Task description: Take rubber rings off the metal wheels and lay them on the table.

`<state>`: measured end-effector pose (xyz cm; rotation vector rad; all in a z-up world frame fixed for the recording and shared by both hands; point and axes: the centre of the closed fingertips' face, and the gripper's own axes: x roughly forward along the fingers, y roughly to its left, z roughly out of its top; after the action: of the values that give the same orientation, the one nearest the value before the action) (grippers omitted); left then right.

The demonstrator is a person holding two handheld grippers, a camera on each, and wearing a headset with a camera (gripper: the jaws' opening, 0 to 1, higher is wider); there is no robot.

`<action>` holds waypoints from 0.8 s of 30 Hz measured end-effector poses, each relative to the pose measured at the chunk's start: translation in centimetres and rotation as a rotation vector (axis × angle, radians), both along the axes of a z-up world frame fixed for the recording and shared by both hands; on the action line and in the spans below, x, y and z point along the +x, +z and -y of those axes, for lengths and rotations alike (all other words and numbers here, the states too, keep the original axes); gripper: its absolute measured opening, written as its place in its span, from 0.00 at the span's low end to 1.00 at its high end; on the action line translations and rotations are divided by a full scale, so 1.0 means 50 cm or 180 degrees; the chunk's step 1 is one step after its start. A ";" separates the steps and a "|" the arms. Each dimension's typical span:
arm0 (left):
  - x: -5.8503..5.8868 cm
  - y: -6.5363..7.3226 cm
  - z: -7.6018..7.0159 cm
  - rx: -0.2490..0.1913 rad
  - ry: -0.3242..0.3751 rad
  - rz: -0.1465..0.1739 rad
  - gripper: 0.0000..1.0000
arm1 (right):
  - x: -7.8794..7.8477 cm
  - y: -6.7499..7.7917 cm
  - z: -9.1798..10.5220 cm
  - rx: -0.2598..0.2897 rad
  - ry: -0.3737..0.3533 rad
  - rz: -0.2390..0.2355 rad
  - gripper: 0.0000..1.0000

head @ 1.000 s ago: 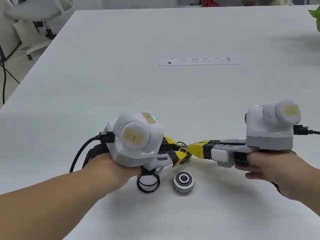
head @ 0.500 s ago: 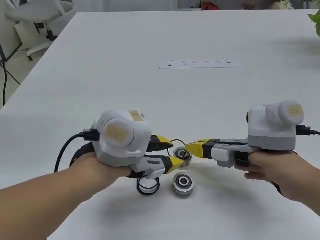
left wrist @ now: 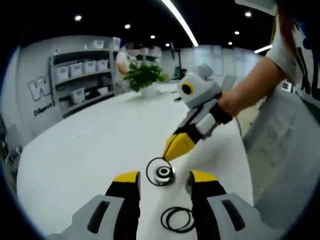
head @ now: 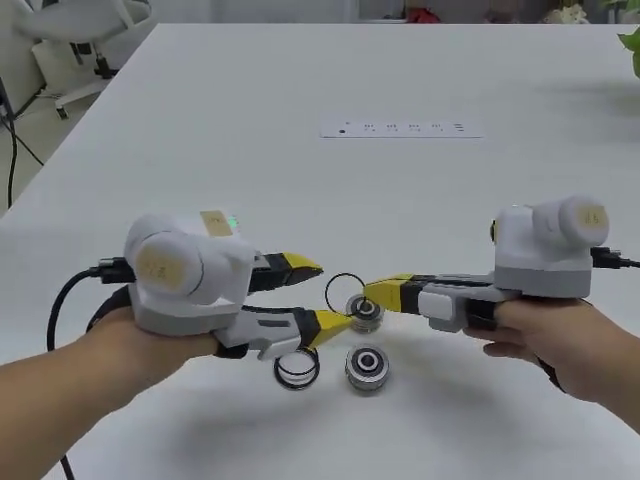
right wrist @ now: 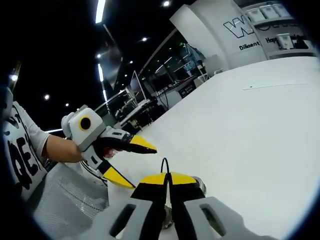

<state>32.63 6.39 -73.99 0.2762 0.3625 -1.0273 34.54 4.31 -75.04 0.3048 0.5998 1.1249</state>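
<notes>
Rubber rings [head: 297, 368] lie in a small black heap on the table [head: 470, 430], nearest you in the head view. A metal wheel [head: 367, 364] sits just beside them.

Just beyond, a second wheel [head: 366, 311] sits btwn your two grippers, w/ a thin black ring [head: 343, 291] looped loosely at its upper left.

Your right gripper [head: 369, 291] comes in from the right, jaws pressed together at the tips. The right gripper view shows what the head view can't: the ring's thin arc rises straight out from btwn those closed tips, so they look pinched on it, w/ the wheel just past one jaw.

Your left gripper [head: 336, 293] has its jaws spread wide, gripping nothing. In the head view one tip is above the ring and one below.

The left gripper view looks btwn its yellow tips and shows the ring hanging round the wheel like a slack hoop, w/ the right gripper's tip at the hoop's top.

Farther off, a power strip [head: 400, 128] lies mid-table. A plant [left wrist: 142, 76] stands at the far end in the left gripper view.
</notes>
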 end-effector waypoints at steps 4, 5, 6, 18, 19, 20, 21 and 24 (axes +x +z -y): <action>-0.010 0.001 -0.024 0.0001 0.0057 -0.0028 0.46 | -0.008 0.005 -0.011 0.0019 0.0054 -0.0006 0.00; -0.012 0.001 -0.028 -0.0005 0.0065 -0.0031 0.47 | -0.010 0.005 -0.014 0.0021 0.0065 -0.0010 0.00; -0.014 0.002 -0.032 -0.0011 0.0075 -0.0036 0.49 | -0.012 0.005 -0.016 0.0023 0.0080 -0.0011 0.00; -0.054 -0.001 -0.077 -0.0012 0.0142 -0.0094 0.61 | -0.052 -0.007 -0.060 -0.0022 0.0362 -0.0066 0.00; -0.056 -0.002 -0.079 -0.0001 0.0144 -0.0087 0.62 | -0.053 -0.010 -0.062 -0.0030 0.0376 -0.0066 0.00; -0.059 -0.003 -0.082 0.0013 0.0142 -0.0083 0.63 | -0.056 -0.011 -0.064 -0.0032 0.0392 -0.0075 0.00; -0.063 -0.005 -0.085 0.0022 0.0142 -0.0086 0.63 | -0.061 -0.013 -0.068 -0.0042 0.0416 -0.0083 0.00; -0.067 -0.006 -0.093 0.0015 0.0169 -0.0095 0.63 | -0.070 -0.018 -0.076 -0.0061 0.0464 -0.0119 0.00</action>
<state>29.30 11.03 -74.29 0.2543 0.3972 -0.9793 31.05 8.12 -75.93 0.2695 0.6738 1.2548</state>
